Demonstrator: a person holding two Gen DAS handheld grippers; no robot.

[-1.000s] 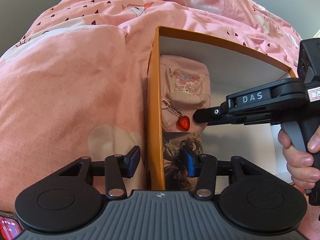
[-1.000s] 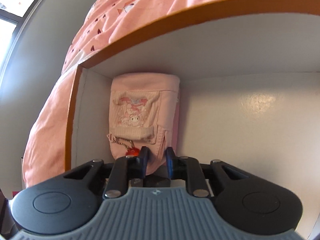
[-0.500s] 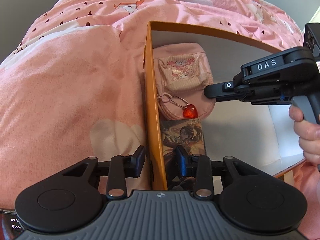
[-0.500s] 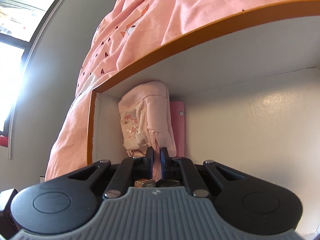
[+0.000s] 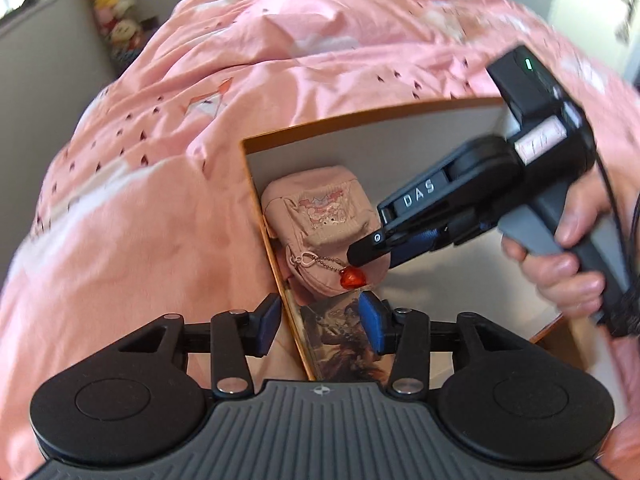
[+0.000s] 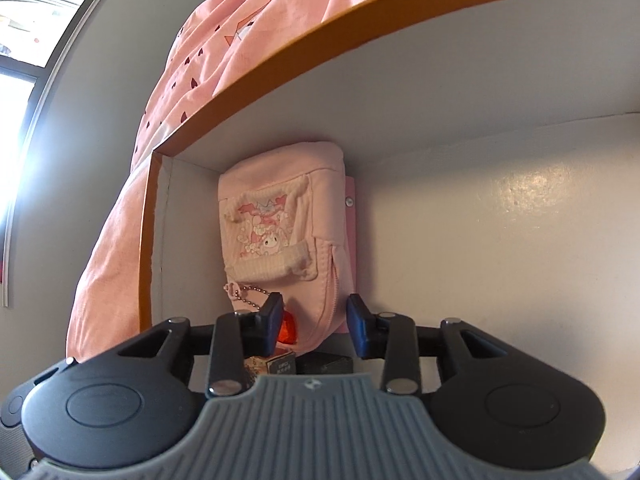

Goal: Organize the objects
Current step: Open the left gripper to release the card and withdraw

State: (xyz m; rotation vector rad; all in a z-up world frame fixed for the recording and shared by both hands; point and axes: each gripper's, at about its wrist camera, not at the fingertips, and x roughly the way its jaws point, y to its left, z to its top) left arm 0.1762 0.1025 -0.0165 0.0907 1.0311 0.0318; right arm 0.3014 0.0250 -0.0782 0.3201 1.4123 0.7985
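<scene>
We see one pink pouch (image 6: 280,236) with one red heart charm (image 5: 353,278), one orange box (image 6: 256,96), our right gripper (image 6: 316,322) just opening, part-open astride the pouch's corner, our left gripper (image 5: 318,322) part-open astride the box wall, gripping nothing.

- A big pink blanket (image 5: 168,216) with little dark hearts fills the middle of the left wrist view.
- A plain grey wall (image 5: 48,64) stands at the upper left of that view.
- A window (image 6: 20,60) shines very bright at the far left of the right wrist view.
- Soft toys (image 5: 116,4), blurry, are piled in the upper left corner by the wall.
</scene>
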